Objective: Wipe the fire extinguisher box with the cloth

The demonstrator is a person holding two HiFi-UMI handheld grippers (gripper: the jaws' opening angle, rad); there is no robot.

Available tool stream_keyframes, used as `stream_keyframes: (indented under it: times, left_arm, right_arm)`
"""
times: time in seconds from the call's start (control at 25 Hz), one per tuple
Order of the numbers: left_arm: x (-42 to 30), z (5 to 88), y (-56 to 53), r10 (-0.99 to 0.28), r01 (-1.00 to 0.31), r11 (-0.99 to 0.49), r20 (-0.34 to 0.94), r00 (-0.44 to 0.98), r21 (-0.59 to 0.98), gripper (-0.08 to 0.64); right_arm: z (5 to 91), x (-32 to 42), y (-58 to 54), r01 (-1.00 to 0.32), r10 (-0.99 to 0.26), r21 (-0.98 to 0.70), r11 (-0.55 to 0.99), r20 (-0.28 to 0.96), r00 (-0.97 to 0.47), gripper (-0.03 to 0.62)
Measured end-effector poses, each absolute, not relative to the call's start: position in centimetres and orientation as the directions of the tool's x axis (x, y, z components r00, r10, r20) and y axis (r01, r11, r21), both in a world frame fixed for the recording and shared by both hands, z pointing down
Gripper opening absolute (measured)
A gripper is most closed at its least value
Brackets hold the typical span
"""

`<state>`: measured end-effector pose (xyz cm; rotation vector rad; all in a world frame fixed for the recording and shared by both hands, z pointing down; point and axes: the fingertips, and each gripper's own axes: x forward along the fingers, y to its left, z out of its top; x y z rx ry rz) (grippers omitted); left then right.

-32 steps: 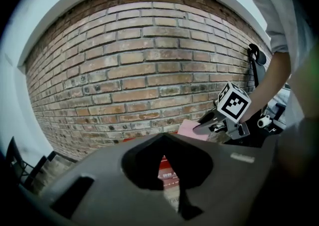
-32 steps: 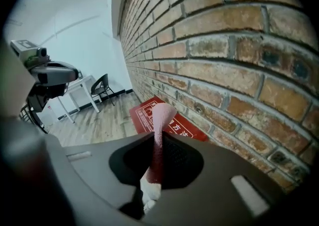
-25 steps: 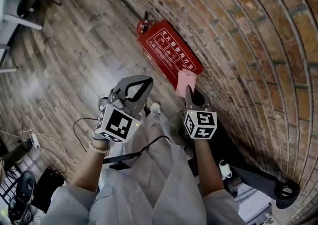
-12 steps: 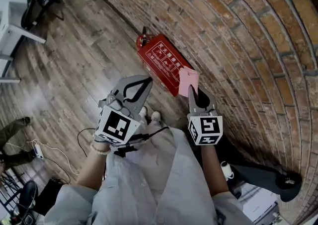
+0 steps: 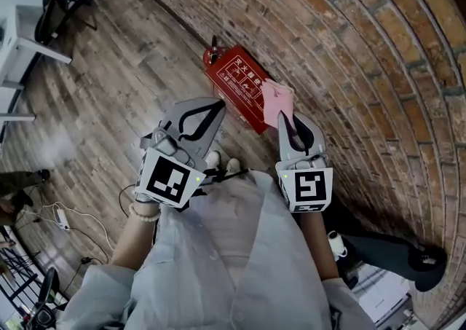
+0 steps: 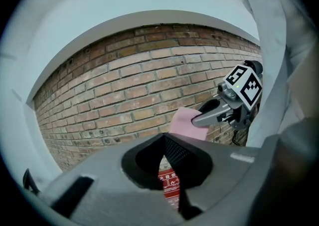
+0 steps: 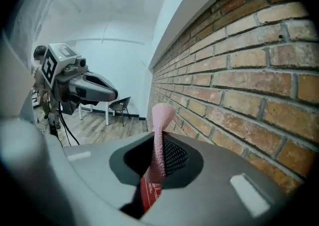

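Two grippers sit low in the head view. The left gripper (image 5: 215,108), at centre left, has its jaws closed together on nothing; its own view shows only a sliver of red print through the gap beneath the pads. The right gripper (image 5: 283,120), at centre right, is clamped on a pink cloth (image 5: 277,100), thin, soft and finely textured, which stands up from the jaws and folds over at its top. Just beyond the cloth, up and to the left in the frame, lies the fire extinguisher box (image 5: 239,85). It is a flat red rectangular case with white print. Its long axis runs from upper left to lower right along the foot of the rough brick wall (image 5: 349,44), on the wood-plank floor (image 5: 109,95). The right gripper is the nearer one, so a short reach forward and down should bring the cloth onto the box's face.
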<state>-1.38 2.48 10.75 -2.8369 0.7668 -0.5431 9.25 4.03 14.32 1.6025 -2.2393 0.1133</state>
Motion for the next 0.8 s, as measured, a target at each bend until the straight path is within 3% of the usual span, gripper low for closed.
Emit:
stream_keyframes:
  times: [0.36,0.8]
  left_arm:
    - [-1.8,9.2,2.1,-0.535,-0.481,-0.842,0.264,0.803,-0.243,-0.002]
    - [-1.9,9.3,2.0,-0.532,-0.475,-0.843,0.269,0.803,-0.251,-0.002]
  right_arm:
    - [12.6,7.4,3.5,-0.923,-0.902,0.135,0.361,0.303,-0.308,0.031]
    - [13.1,6.0,3.4,-0.897,-0.877,0.152,0.414,0.331,-0.349,0.029]
